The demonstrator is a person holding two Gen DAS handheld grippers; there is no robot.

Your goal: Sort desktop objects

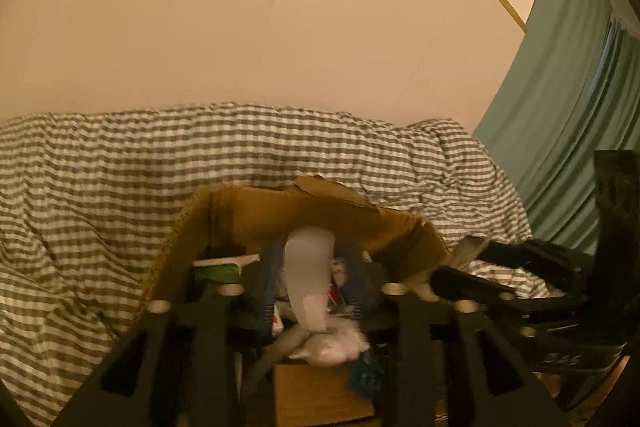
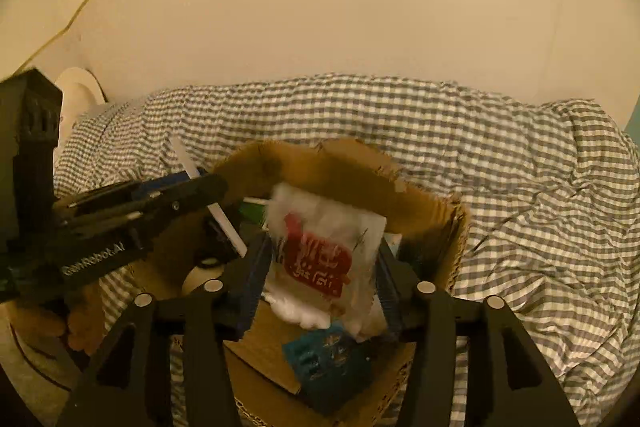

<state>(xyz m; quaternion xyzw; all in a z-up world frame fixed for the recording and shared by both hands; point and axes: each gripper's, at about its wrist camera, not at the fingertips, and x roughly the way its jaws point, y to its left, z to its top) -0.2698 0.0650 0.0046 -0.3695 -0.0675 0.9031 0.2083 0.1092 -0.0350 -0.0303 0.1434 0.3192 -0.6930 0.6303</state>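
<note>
There is 1 cardboard box [image 2: 424,211] with torn flaps, resting on 1 checked bedcover [image 2: 500,155]. Inside or above the box are 1 clear packet with a red label [image 2: 320,251], 1 teal packet [image 2: 328,363], 1 green-and-white carton [image 1: 224,267] and 1 pale tube-shaped item [image 1: 308,275], too blurred to name. 1 white stick [image 2: 208,195] crosses the box's left edge. 2 claws appear: the left claw [image 1: 310,291] and the right claw [image 2: 320,279], each with 2 fingers. Behind stand 1 cream wall [image 2: 360,7], 1 green curtain [image 1: 560,127] and 1 white round object [image 2: 76,95] at the left.
</note>
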